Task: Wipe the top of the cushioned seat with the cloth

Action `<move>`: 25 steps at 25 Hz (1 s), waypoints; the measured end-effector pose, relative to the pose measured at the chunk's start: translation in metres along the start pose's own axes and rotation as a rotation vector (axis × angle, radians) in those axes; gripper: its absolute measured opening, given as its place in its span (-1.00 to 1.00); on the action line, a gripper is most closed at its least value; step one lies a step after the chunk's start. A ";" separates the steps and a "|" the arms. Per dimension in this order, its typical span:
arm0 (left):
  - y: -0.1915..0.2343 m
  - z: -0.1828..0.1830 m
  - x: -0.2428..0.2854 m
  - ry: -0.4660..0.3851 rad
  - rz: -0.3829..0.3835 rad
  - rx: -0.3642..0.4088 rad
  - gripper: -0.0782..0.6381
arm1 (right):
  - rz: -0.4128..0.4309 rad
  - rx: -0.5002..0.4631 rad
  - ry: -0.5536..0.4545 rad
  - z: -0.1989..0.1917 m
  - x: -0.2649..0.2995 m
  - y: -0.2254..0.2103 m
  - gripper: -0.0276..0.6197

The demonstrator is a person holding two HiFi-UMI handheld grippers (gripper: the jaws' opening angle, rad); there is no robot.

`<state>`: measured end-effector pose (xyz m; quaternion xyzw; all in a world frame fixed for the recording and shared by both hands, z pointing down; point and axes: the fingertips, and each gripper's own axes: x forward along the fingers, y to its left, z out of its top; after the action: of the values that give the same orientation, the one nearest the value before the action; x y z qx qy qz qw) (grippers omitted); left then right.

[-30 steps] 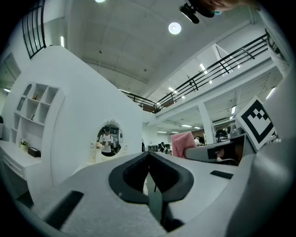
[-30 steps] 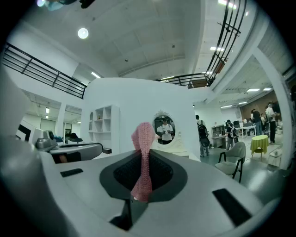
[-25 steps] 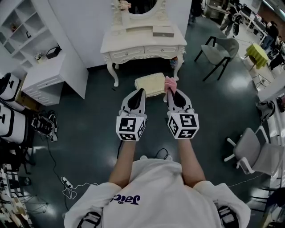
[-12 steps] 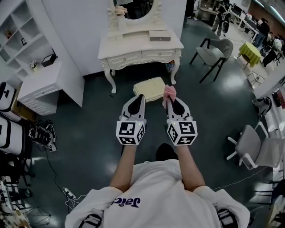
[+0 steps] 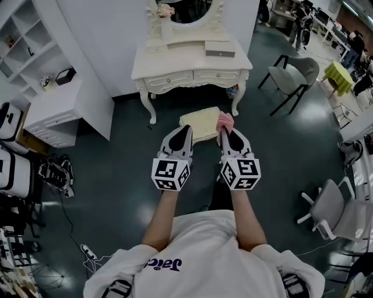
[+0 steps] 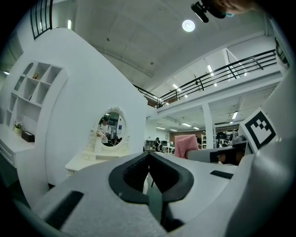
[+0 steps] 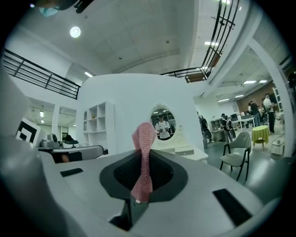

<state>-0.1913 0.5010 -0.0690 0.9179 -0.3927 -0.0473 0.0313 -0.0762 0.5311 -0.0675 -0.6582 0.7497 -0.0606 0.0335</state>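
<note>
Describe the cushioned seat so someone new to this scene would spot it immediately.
Find the ornate white dressing table with the oval mirror. On the dark floor just in front of it sits the cushioned seat, low, backless and pale yellow, unlike the grey chair further right.

Dark-blue lettering on the person's white shirt (image 5: 164,263) reads approximately "Jaic". Square markers on the left gripper (image 5: 186,128) and right gripper (image 5: 224,130) carry patterns only.

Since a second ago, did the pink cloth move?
No, not noticeably. The pink cloth, pinched in the right claw, still sits over the right edge of the yellow seat.
</note>
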 end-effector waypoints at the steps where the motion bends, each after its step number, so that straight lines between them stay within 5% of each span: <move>1: 0.008 -0.003 0.016 -0.002 0.008 0.001 -0.74 | 0.012 0.003 0.001 -0.002 0.017 -0.009 -0.84; 15: 0.111 -0.036 0.313 0.020 0.225 -0.068 -0.74 | 0.260 -0.006 0.139 0.020 0.315 -0.180 -0.84; 19: 0.147 -0.065 0.361 0.062 0.314 -0.095 -0.74 | 0.373 -0.013 0.217 -0.001 0.377 -0.201 -0.84; 25: 0.195 -0.128 0.389 0.134 0.388 -0.140 -0.74 | 0.414 0.083 0.354 -0.073 0.441 -0.221 -0.83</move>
<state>-0.0494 0.0876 0.0528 0.8219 -0.5547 -0.0065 0.1295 0.0730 0.0692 0.0475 -0.4680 0.8594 -0.1972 -0.0596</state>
